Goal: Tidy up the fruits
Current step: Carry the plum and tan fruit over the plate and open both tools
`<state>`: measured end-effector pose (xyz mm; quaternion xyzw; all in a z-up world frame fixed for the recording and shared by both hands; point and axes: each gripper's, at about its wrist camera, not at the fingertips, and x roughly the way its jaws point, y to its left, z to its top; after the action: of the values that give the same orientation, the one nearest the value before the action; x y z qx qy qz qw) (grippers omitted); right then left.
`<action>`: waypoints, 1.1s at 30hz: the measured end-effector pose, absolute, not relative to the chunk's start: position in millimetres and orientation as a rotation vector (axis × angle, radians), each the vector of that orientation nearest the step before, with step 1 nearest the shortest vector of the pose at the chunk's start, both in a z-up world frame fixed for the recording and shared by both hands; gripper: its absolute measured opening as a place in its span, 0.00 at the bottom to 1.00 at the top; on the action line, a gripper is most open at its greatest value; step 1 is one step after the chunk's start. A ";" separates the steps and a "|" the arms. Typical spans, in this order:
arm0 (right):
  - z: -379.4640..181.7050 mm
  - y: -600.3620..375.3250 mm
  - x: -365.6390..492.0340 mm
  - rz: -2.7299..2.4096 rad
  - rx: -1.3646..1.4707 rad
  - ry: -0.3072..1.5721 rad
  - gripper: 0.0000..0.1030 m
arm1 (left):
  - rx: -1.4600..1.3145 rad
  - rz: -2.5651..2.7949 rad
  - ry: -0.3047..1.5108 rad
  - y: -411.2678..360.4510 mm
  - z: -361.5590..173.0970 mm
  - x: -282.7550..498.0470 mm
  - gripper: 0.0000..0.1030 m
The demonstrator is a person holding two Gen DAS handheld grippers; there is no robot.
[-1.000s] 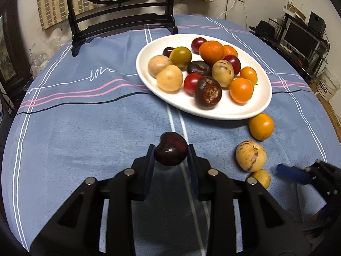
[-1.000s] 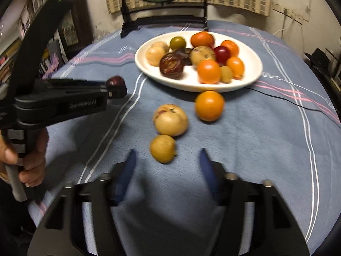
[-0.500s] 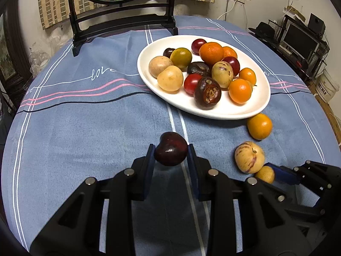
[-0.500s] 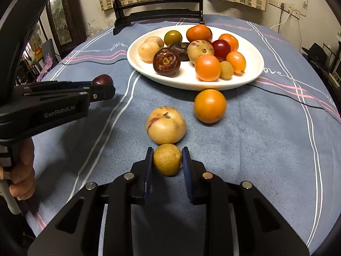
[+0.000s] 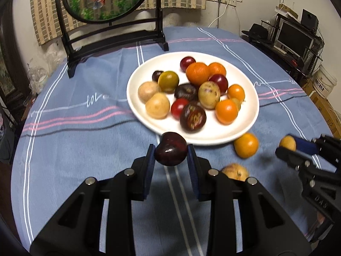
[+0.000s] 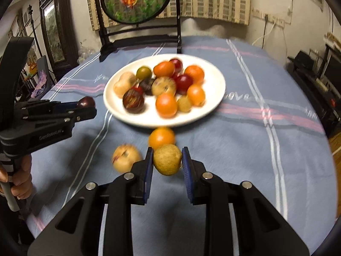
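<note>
My left gripper (image 5: 171, 156) is shut on a dark red plum (image 5: 171, 148), held above the blue cloth just short of the white plate (image 5: 213, 136). The plate carries several fruits: oranges, red and dark plums, pale yellow ones. My right gripper (image 6: 167, 163) is shut on a small yellow-brown fruit (image 6: 167, 159), lifted off the cloth. Below it lie an orange (image 6: 161, 137) and a pale striped fruit (image 6: 126, 158). In the left wrist view the same orange (image 5: 246, 145) and pale striped fruit (image 5: 235, 171) sit right of my fingers, and the right gripper (image 5: 289, 146) comes in from the right.
A black-framed round fish screen (image 5: 106, 0) stands at the far side of the table. Shelves with a monitor (image 5: 295, 39) and a white bucket (image 5: 325, 83) stand off to the right. A hand (image 6: 20, 180) holds the left gripper's handle.
The right gripper closed on the small yellow-brown fruit and lifted it off the cloth. The left gripper, still holding the plum, rose and came closer to the plate.
</note>
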<state>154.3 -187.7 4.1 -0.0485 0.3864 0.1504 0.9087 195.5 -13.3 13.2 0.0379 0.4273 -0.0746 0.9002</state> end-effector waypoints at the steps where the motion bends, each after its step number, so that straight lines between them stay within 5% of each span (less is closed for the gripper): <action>1: 9.6 -186.8 160.2 0.302 -0.121 0.778 0.26 | 0.078 -0.155 0.883 -14.7 15.4 200.7 0.30; 23: 0.7 -174.6 289.0 0.372 0.011 0.822 0.27 | -0.046 -0.135 0.966 -35.2 4.1 323.8 0.31; 26: 2.9 -186.4 289.4 0.418 0.145 0.831 0.32 | -0.059 -0.098 0.940 -32.4 5.8 324.5 0.55; 28: 8.3 -192.8 283.7 0.411 0.178 0.796 0.63 | -0.056 -0.093 0.931 -30.3 7.7 321.5 0.59; 33: 14.7 -199.2 263.4 0.392 0.154 0.769 0.63 | -0.047 -0.059 0.931 -19.9 9.7 306.6 0.59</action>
<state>263.4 -199.2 14.7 0.0746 0.3724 0.1899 0.9054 306.6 -19.9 9.7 -0.0225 0.4490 -0.0286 0.8928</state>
